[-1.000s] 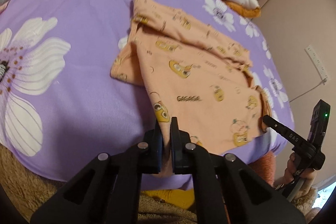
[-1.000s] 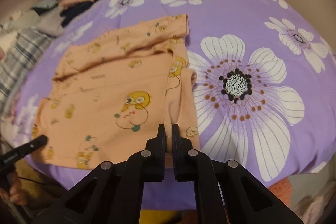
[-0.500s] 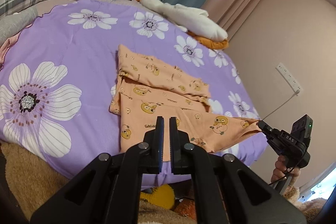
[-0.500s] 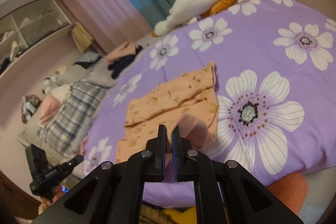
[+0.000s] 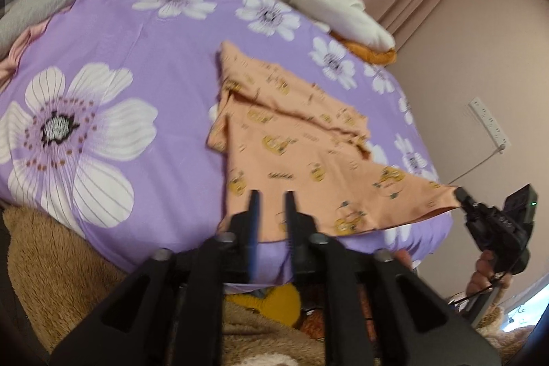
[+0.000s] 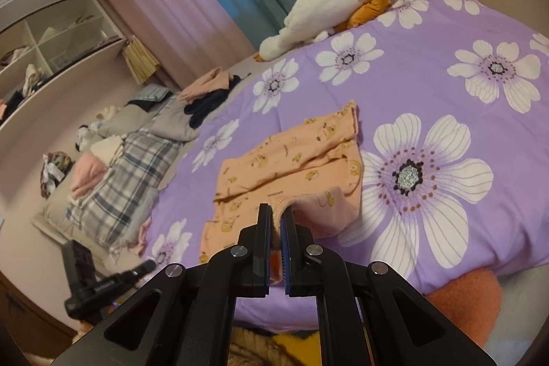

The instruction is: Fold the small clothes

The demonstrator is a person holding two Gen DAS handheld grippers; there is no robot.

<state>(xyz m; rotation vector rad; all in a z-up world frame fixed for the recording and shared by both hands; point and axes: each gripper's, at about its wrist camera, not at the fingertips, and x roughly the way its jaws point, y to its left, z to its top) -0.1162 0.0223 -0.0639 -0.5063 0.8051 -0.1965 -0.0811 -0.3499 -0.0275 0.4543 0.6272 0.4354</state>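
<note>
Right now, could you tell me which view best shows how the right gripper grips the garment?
The left wrist view: it shows the right gripper from the side, pinching one corner of the orange garment and lifting it taut off the bed. The right wrist view shows only a fabric edge between its nearly shut fingers, which hide the corner itself.
</note>
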